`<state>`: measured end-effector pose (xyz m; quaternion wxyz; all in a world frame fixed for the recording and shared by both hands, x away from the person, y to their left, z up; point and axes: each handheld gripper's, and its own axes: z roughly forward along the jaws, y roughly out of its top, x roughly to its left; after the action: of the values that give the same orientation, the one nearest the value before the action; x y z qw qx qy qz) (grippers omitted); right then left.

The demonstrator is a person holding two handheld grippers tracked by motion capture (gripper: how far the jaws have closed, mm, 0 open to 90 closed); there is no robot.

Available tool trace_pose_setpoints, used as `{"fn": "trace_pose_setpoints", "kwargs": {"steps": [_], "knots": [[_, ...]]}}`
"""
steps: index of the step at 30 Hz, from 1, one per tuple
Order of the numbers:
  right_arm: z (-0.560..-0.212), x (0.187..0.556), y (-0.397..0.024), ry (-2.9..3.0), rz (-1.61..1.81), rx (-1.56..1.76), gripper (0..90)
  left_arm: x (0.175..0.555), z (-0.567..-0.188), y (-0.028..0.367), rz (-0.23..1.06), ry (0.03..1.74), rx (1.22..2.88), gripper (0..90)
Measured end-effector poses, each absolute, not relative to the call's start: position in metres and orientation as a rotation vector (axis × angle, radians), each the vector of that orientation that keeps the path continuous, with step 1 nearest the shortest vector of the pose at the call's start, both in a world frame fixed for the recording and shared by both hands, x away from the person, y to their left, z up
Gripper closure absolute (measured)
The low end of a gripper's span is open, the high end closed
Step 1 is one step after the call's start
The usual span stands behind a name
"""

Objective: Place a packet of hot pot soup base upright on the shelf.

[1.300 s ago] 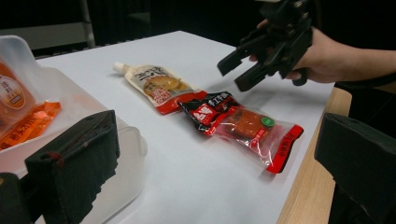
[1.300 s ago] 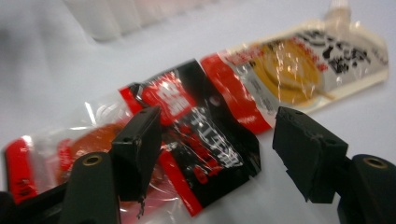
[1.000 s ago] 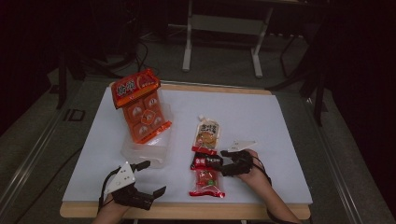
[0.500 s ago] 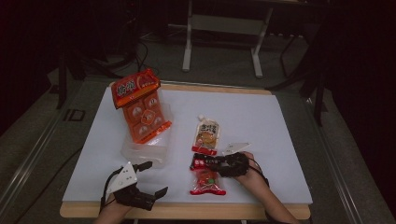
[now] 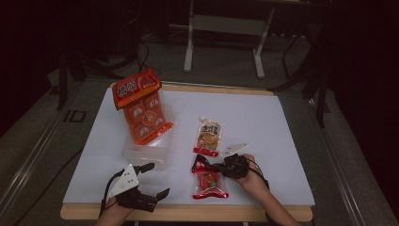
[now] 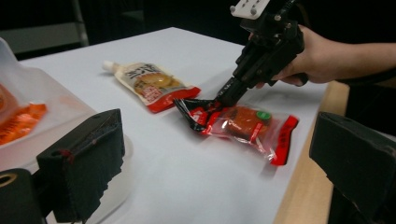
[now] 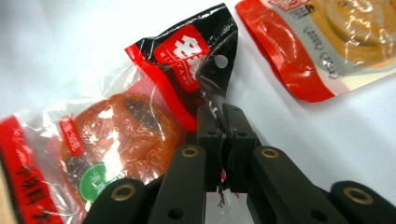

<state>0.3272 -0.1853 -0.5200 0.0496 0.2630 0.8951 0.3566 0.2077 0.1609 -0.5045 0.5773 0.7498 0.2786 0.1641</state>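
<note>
**Between the right jaws: snack pack corner pinched, lift not started**

Between the right gripper's point(image 7: 223, 122) jaws, the black top corner of the red snack pack point(image 5: 207, 180) is sitting clamped — the jaws have just been closing and are now pressing flat on the film, as the right gripper view is showing. Rest of the pack is trailing away from the jaws and lying on the white desk point(image 5: 291, 141), only its pinched end rising a little. So the grasp is looking done; lift and placement are still pending.

Just beyond the right jaws, the spouted pouch point(image 5: 208, 136) is lying flat, near the pack but not touching it.

Left gripper point(image 5: 149, 180) is hovering at the near desk edge, jaws standing wide apart, nothing between them. Just beside its left jaw, the clear tray point(image 5: 143, 153) is carrying the orange multipack point(image 5: 141, 110) propped in it.

My read: the clear tray is the likely drop spot, judging by layout only. Pouch is looking untouched.
</note>
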Motion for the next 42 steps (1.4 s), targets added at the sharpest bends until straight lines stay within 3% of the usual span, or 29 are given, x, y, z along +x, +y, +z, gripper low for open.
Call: {"fn": "trace_pose_setpoints", "kwargs": {"steps": [11,28,31,35,42], "knots": [[-0.479,0.305,-0.188,2.639,1.288,0.687,88.6,0.209,-0.497,0.152,0.369,0.674,1.802,2.4],[-0.448,0.277,-0.189,2.592,1.452,0.561,89.1,0.219,-0.474,0.128,0.352,0.605,1.807,6.3],[-0.444,0.272,-0.187,2.582,1.459,0.536,89.0,0.223,-0.468,0.127,0.359,0.583,1.800,14.4],[-0.440,0.269,-0.186,2.576,1.475,0.521,89.0,0.226,-0.460,0.123,0.335,0.529,1.806,16.3],[-0.437,0.264,-0.182,2.579,1.479,0.485,88.9,0.236,-0.453,0.112,0.270,0.487,1.825,43.9]]}}
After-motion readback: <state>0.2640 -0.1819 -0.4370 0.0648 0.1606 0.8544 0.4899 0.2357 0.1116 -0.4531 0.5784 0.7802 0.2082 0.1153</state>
